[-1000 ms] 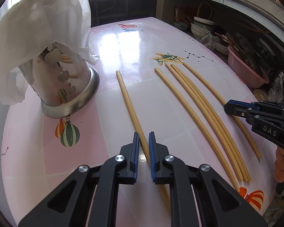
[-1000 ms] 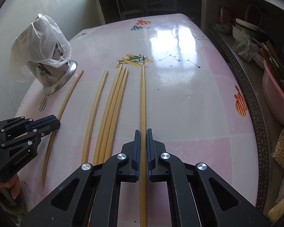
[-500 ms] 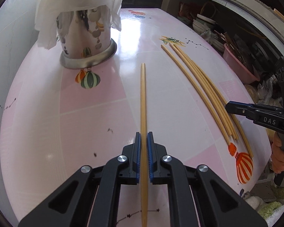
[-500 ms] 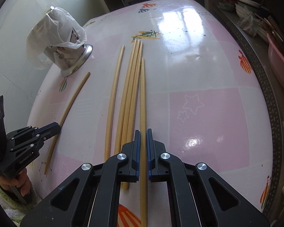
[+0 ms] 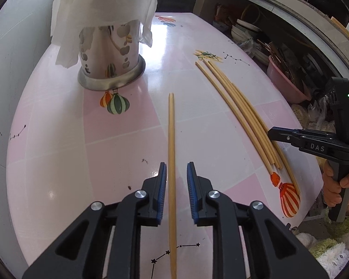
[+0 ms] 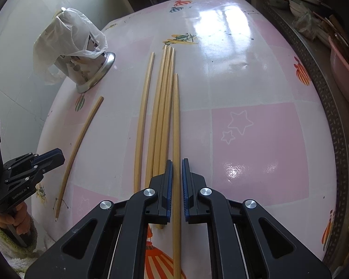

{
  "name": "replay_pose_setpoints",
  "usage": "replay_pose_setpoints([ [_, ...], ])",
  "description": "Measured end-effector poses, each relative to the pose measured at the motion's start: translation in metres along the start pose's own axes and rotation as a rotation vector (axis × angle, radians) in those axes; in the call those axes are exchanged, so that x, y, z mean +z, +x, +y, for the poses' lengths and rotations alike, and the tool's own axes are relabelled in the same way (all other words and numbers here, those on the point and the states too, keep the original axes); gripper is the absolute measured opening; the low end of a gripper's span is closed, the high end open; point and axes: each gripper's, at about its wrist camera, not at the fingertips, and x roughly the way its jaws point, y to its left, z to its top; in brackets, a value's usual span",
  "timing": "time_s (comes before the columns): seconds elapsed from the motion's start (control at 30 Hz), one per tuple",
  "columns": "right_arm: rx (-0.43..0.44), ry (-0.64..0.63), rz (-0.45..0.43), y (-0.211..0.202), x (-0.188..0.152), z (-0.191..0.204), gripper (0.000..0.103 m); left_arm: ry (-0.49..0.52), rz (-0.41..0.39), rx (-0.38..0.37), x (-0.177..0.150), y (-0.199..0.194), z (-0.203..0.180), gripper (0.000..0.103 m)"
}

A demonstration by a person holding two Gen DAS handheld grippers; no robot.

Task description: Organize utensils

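Observation:
Several long bamboo chopsticks lie on the pink patterned table [image 5: 118, 139]. One chopstick [image 5: 171, 127] runs between the pads of my left gripper [image 5: 176, 165], whose jaws are opening; the pads stand clear of it. The same stick [image 6: 81, 139] shows beside the left gripper [image 6: 58, 157] in the right wrist view. My right gripper [image 6: 177, 161] straddles another chopstick [image 6: 176, 116] beside the bundle [image 6: 161, 107]; its jaws are easing open, with thin gaps at the pads. A metal holder [image 5: 111, 69] draped with a plastic bag stands upright at the far left.
A pink basin [image 5: 286, 81] and stacked dishes sit on a shelf beyond the table's right edge. A person's hand [image 5: 337, 186] holds the right gripper's handle [image 5: 271, 131] near that edge. A fluffy towel lies below the near right corner.
The left gripper shut on its chopstick, drew it toward the near edge, then parted its jaws. The right gripper pulled its chopstick back beside the bundle and loosened slightly.

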Motion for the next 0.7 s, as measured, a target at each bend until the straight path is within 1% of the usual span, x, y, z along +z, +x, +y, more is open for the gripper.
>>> replay_pose_setpoints([
  [0.2,0.007,0.012,-0.014,0.000,0.003,-0.005,0.008,0.031,-0.022,0.037,0.024,0.012,-0.004,0.018],
  [0.4,0.020,0.022,-0.018,0.001,0.004,-0.007,0.008,0.051,0.007,0.075,0.047,0.043,-0.002,0.018],
  [0.57,0.029,0.027,-0.020,-0.001,0.004,-0.011,0.007,0.057,0.013,0.088,0.061,0.055,-0.002,0.018],
  [0.7,0.034,0.030,-0.021,-0.002,0.004,-0.013,0.007,0.075,0.022,0.098,0.063,0.062,-0.007,0.018],
])
